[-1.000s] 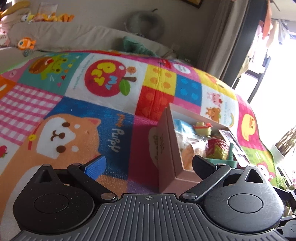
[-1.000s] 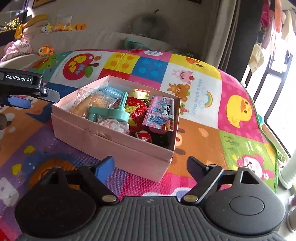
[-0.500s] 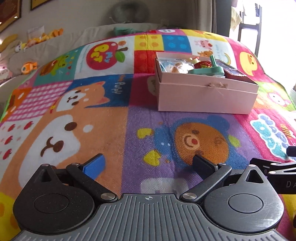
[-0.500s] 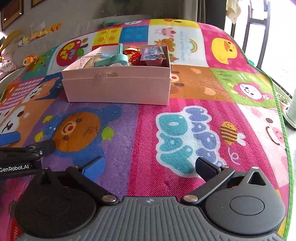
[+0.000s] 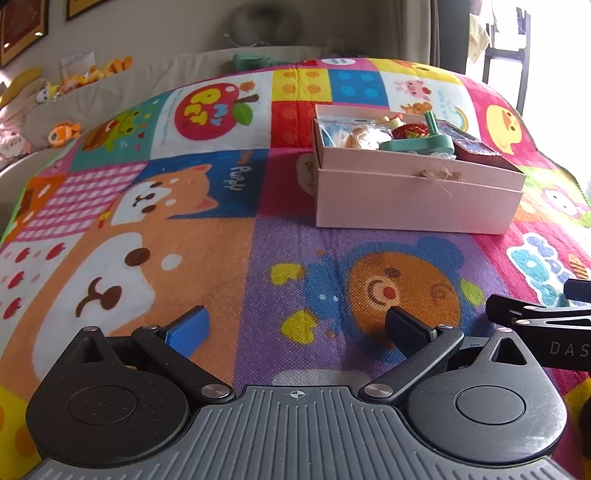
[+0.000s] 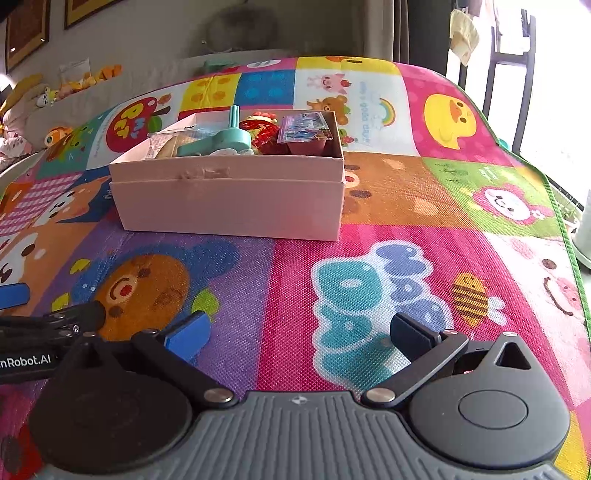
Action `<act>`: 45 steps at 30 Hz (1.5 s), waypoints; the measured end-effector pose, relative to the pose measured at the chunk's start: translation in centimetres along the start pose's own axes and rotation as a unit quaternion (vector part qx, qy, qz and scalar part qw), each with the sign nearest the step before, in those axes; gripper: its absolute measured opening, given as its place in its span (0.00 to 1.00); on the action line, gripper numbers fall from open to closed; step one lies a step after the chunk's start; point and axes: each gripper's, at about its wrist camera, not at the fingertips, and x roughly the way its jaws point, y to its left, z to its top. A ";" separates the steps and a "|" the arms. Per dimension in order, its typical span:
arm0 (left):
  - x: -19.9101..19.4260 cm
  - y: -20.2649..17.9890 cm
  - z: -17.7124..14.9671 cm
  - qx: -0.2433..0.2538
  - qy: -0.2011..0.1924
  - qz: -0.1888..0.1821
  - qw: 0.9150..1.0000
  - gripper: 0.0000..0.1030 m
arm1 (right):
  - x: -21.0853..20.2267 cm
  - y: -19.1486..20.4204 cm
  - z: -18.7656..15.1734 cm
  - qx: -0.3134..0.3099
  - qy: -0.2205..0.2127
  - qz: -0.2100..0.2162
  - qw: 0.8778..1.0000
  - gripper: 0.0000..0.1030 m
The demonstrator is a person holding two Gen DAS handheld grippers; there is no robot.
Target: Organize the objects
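A pink cardboard box (image 5: pixel 417 199) stands on the colourful play mat (image 5: pixel 221 258); it also shows in the right wrist view (image 6: pixel 229 199). It holds several small things: a teal plastic toy (image 6: pixel 221 142), a red shiny item (image 6: pixel 264 129), a purple snack pack (image 6: pixel 304 127) and clear bagged items (image 5: pixel 351 133). My left gripper (image 5: pixel 295 326) is open and empty, low over the mat, well short of the box. My right gripper (image 6: pixel 299 332) is open and empty, also short of the box, to the right of the left one.
The mat (image 6: pixel 406 258) covers the floor. A beige sofa (image 5: pixel 110 92) with plush toys (image 5: pixel 62 133) runs along the back wall. A grey neck pillow (image 5: pixel 264 24) sits behind. A bright window and a dark chair frame (image 6: pixel 509 74) are at the right.
Both grippers have pulled back from the box, which now sits farther away. Both stay open and empty. Since half a second ago little has moved.
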 end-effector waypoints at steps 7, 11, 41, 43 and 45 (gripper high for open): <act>0.0 -0.1 0.1 0.000 0.000 -0.001 1.000 1.00 | -0.1 0.0 0.0 0.001 0.000 0.001 1.000 1.00; 0.3 -0.3 0.3 0.003 0.001 0.003 1.000 1.00 | -0.1 0.0 -0.1 0.001 0.000 0.000 1.000 1.00; 0.3 -0.1 0.2 -0.001 0.000 0.001 1.000 1.00 | -0.1 0.0 -0.1 0.000 0.000 0.000 1.000 1.00; 0.3 0.0 0.2 -0.001 0.000 0.001 1.000 1.00 | -0.1 0.0 0.0 0.000 0.000 0.000 1.000 1.00; 0.3 0.0 0.2 -0.001 0.000 0.001 1.000 1.00 | -0.1 0.0 0.0 0.000 0.000 0.000 1.000 1.00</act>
